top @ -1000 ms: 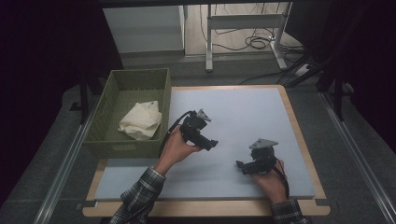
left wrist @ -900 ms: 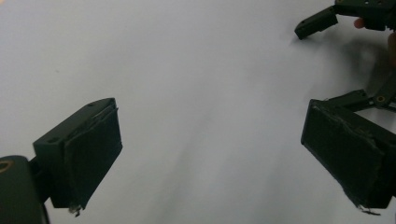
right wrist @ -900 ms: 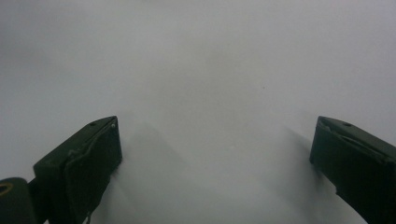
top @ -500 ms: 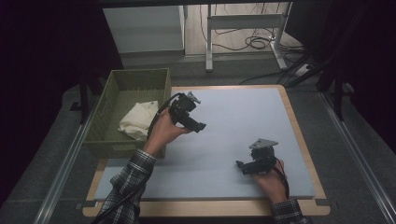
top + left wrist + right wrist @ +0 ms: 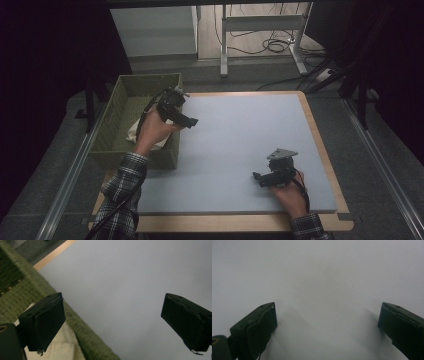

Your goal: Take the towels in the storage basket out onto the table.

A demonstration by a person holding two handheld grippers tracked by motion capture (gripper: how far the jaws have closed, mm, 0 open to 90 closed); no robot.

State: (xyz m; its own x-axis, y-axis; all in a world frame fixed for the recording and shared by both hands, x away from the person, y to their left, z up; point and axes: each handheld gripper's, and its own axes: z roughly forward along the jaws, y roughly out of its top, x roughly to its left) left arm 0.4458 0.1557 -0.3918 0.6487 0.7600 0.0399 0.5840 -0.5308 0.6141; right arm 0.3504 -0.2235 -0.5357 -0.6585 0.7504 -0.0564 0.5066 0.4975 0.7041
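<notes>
Over the mat's left edge, where the green woven basket butts against it, the left gripper hangs in the air, jaws spread wide with nothing between them. Its hand covers part of the cream cloth, which lies crumpled inside the basket against the wall nearest the mat. Left gripper view: one jaw sits above the cloth and the basket rim, the other above bare blue-grey mat (so the gap straddles the rim). Cloth untouched by either jaw.

Near the front right corner of the mat, the right gripper rests low on the surface, pointing toward the left edge, the hand behind it. Right gripper view: jaws released, wide apart, only plain mat between them. Well apart from basket and cloth.
</notes>
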